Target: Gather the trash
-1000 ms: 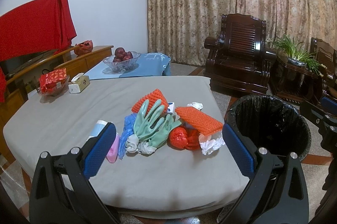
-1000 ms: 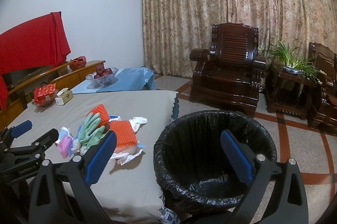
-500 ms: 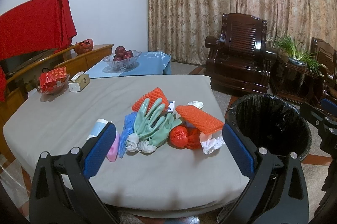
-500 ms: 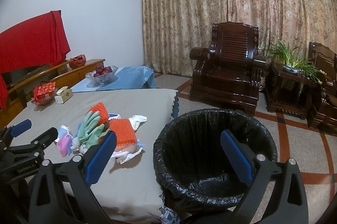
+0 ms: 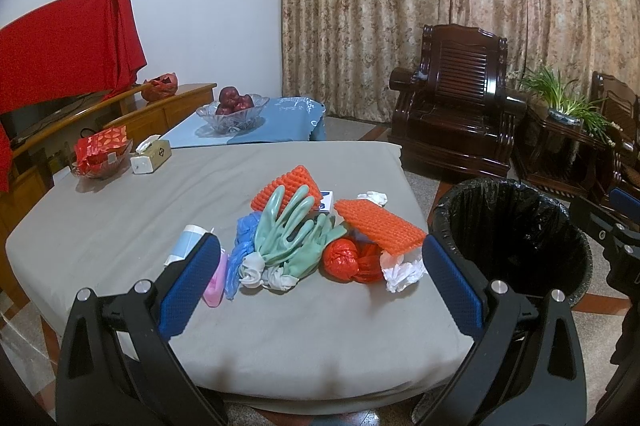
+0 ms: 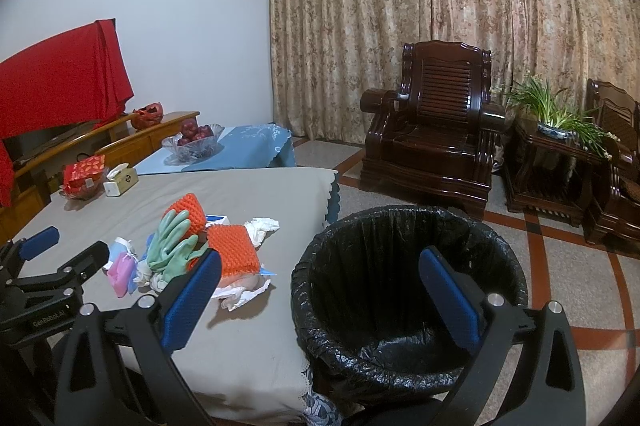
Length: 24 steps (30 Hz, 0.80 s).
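Observation:
A heap of trash lies on the grey table [image 5: 120, 218]: green rubber gloves [image 5: 292, 234], two orange foam nets [image 5: 380, 222], a red bag ball [image 5: 340, 260], crumpled white paper [image 5: 402, 272], a blue bag [image 5: 240, 246], a pink packet [image 5: 214, 284] and a small box [image 5: 186, 242]. My left gripper [image 5: 320, 290] hovers open just short of the heap. A black-lined trash bin [image 6: 404, 290] stands right of the table. Above its near rim my right gripper [image 6: 320, 298] stands open and empty. The same gloves [image 6: 172, 250] show left of it.
At the table's far left sit a tissue box [image 5: 152, 155] and a red packet in a dish [image 5: 100, 153]. Behind is a blue-covered table with a fruit bowl [image 5: 234, 107]. Dark wooden armchairs [image 5: 456, 117] and a plant [image 5: 560, 101] stand by the curtain.
Both views have shifted only slightly; the heap looks a little lower and nearer in the left wrist view. Nothing was taken hold of, and both grippers stay open.

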### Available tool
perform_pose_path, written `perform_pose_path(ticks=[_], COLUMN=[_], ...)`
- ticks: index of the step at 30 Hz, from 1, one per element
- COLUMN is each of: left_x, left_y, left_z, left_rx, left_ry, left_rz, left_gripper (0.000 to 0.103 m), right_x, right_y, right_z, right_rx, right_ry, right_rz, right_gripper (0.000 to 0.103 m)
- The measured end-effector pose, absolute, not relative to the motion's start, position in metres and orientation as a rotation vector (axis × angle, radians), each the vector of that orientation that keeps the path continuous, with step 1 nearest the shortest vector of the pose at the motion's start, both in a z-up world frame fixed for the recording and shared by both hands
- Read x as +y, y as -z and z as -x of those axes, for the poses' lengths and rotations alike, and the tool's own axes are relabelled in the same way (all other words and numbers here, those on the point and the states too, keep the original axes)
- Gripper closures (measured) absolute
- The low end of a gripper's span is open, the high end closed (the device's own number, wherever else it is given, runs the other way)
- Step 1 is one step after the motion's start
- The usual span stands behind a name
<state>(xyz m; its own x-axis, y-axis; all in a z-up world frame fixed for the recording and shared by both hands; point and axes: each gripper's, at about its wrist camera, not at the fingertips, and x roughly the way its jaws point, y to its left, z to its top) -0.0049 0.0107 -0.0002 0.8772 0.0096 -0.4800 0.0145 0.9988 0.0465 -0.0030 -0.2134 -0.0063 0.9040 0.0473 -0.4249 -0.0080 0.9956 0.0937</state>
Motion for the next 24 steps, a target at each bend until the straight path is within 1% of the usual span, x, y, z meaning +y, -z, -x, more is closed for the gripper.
perform_pose_path(ticks=[24], left_x=[0.014], left_y=[0.009], left_z=[0.004], left_rx=[0.511], left_ry=[0.002], left_rz=[-0.042], left_gripper=[0.005], right_x=[-0.207], right_y=[0.018], right_z=[-0.004], right_rx=[0.475], right_ry=[-0.037], right_rz=[-0.081], right_gripper=[0.006])
